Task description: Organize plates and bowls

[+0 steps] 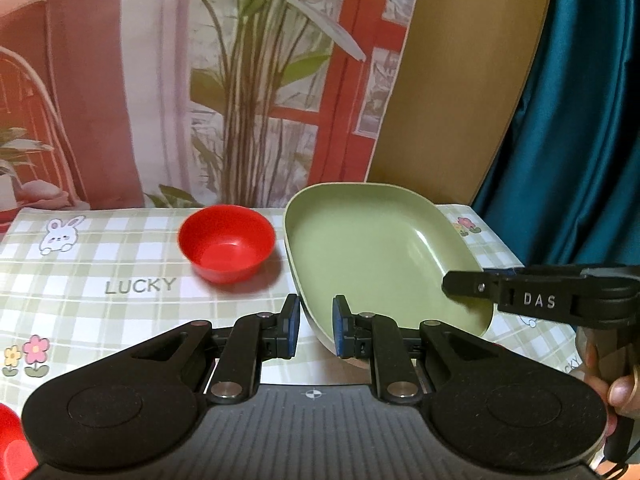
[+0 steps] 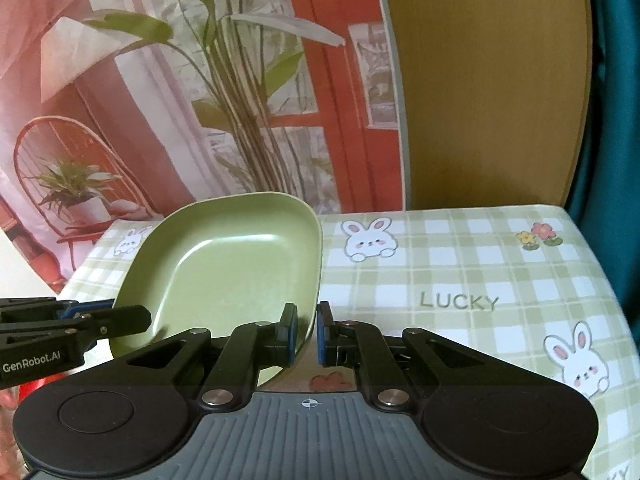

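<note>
The green plate (image 1: 372,248) is a deep, rounded-rectangular dish. It is held off the tablecloth (image 1: 80,264) by both tongs and tilted, with its inside facing the cameras.

Left gripper (image 1: 316,330): lower centre of the left wrist view. Its blue-padded fingers are pinched on the near rim of the plate, one pad inside the wall and one outside.

Right gripper (image 2: 307,334): lower centre of the right wrist view. Its fingers are likewise pinched on the plate's rim at the lower right corner of the dish. In the left wrist view this gripper enters from the right edge and reaches the plate's right rim; part of a hand (image 1: 618,392) shows below it.

Red bowl (image 1: 227,243): upright and empty on the checked tablecloth, just left of the plate in the left wrist view, at centre frame, not touching it.

A second red object (image 1: 10,440) shows at the lower left corner of the left wrist view; its kind cannot be told.

A printed backdrop (image 1: 160,80) with plants and a red window frame hangs behind the table.
</note>
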Motion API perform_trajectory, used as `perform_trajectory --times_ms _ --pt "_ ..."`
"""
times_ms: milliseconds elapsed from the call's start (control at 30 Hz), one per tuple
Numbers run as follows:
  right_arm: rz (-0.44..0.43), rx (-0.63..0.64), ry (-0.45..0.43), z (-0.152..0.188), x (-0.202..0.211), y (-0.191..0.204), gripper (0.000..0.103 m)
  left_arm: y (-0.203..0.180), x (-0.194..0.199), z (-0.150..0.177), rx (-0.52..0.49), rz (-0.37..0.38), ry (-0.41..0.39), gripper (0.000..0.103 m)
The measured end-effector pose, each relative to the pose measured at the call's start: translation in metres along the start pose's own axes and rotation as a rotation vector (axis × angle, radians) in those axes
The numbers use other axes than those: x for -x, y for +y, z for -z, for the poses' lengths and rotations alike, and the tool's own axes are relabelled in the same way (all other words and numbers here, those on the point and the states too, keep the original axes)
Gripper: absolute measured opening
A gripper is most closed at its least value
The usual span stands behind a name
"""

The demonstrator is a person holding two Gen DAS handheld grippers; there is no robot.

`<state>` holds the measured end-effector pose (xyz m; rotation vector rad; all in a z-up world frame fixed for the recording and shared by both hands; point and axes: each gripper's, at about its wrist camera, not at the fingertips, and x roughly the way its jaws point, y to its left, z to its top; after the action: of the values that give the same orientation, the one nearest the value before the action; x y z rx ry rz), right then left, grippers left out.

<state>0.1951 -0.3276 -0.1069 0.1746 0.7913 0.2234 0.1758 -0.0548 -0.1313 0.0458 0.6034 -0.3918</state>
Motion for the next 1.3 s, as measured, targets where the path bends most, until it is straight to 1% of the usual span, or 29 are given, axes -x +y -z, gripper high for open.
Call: perform_trajectory --times_ms 167,433,633,867,1033,1300 --pt "-0.004 -0.020 0.011 0.007 0.002 0.020 0.009 0.011 0.013 0.002 0.010 -0.006 -0.019 0.018" --pt "-0.017 -0.052 0.005 0.017 0.010 0.050 0.010 0.029 0.034 0.005 0.030 -0.011 -0.046 0.018" --pt "-0.028 -0.075 -0.005 0.026 0.017 0.065 0.011 0.035 0.043 0.010 0.031 -0.014 -0.049 0.018" --pt "-0.042 -0.108 -0.014 0.038 0.028 0.072 0.012 0.039 0.051 0.021 0.026 -0.004 -0.040 0.018" --pt "-0.054 -0.130 -0.023 0.049 0.038 0.073 0.012 0.040 0.055 0.032 0.023 0.008 -0.017 0.018" --pt "-0.043 -0.134 -0.026 0.068 0.047 0.082 0.012 0.042 0.058 0.053 0.003 0.001 0.020 0.018"
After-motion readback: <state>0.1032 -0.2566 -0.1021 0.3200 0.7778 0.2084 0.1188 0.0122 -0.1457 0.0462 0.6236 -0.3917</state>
